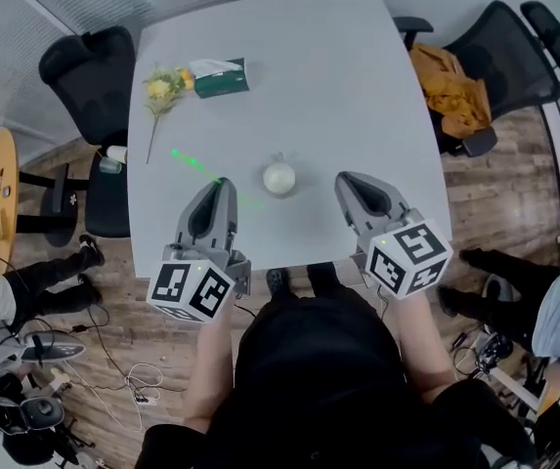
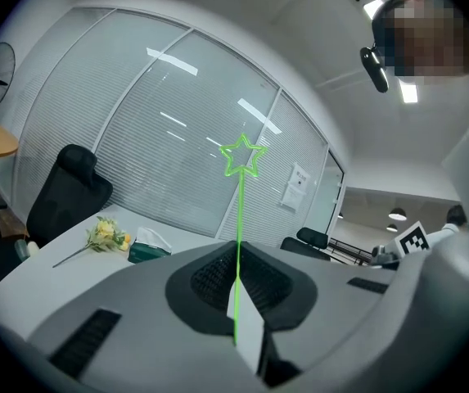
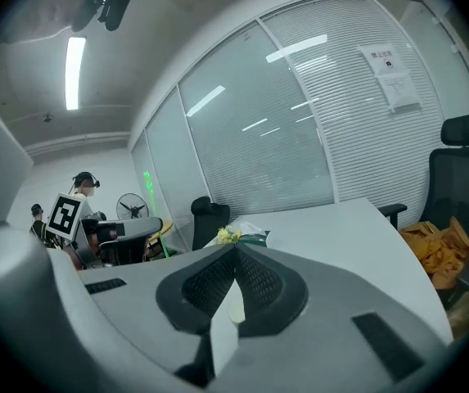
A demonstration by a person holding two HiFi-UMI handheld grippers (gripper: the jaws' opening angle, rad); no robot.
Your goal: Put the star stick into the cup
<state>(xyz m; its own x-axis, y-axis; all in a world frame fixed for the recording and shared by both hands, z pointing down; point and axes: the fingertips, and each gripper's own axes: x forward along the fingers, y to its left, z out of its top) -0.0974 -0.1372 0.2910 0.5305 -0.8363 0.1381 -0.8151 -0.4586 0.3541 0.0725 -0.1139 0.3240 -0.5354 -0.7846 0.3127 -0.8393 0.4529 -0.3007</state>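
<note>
Head view: the grey table [image 1: 358, 76] is mostly bare. A flower [image 1: 160, 90] and a green tissue pack [image 1: 219, 76] lie near its far left corner, well away from the grippers. Black chairs stand off both far corners, and the one on the right [image 1: 499, 42] carries an orange cloth [image 1: 452, 91]. The white cup [image 1: 279, 177] stands upright toward the near edge. It sits between the two grippers with clear tabletop on every side.

The left gripper [image 1: 219, 186] is clamped on the green star stick [image 1: 196, 166], which slants away to the left over the table, apart from the cup. In the left gripper view the stick rises straight out of the closed jaws, with its star outline at the top against the window blinds.

The right gripper [image 1: 346, 182] hangs just right of the cup, its jaws together and holding nothing. In the right gripper view a pale patch behind the jaw tips may be the cup.
</note>
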